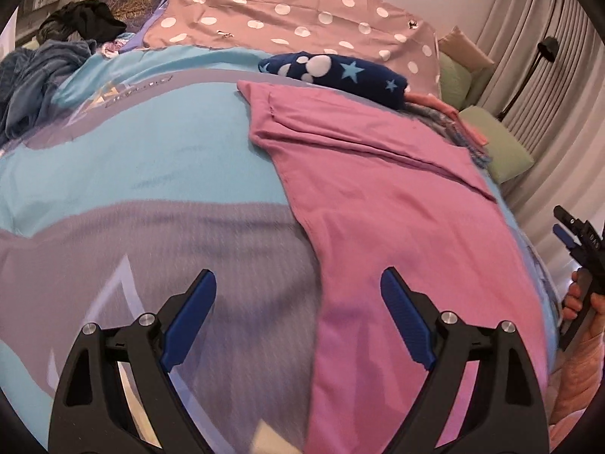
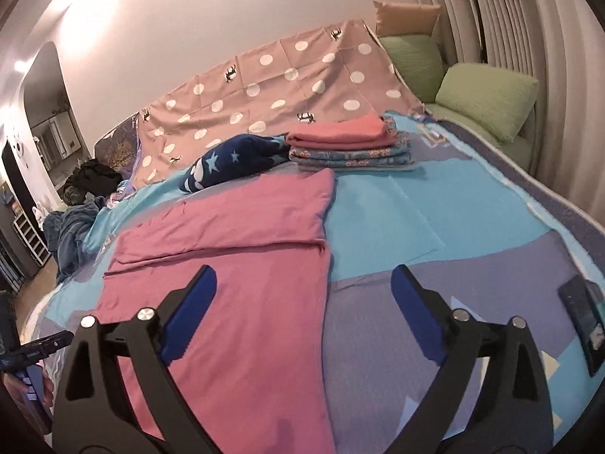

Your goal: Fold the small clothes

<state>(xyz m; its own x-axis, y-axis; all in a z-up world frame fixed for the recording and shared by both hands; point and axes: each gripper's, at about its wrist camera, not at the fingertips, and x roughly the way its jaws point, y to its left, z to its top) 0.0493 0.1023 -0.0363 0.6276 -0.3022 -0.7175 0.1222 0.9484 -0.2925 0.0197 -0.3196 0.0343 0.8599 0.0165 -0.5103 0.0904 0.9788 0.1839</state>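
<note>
A pink garment (image 2: pixel 227 249) lies spread flat on the bed (image 2: pixel 435 227), one fold already creased across it, likely smoothed for the next fold. The left gripper (image 1: pixel 298 295) and the right gripper (image 2: pixel 304 291) hover over its near end, jaws spread, gripping nothing. Behind it sits a stack of folded clothes (image 2: pixel 348 147) beside a rolled navy star-print fleece (image 2: pixel 230 162). No containers are visible.

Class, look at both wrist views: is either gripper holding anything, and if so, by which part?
Nothing is held. The left gripper and right gripper are both open above the pink garment, with no cloth between their fingers.
</note>
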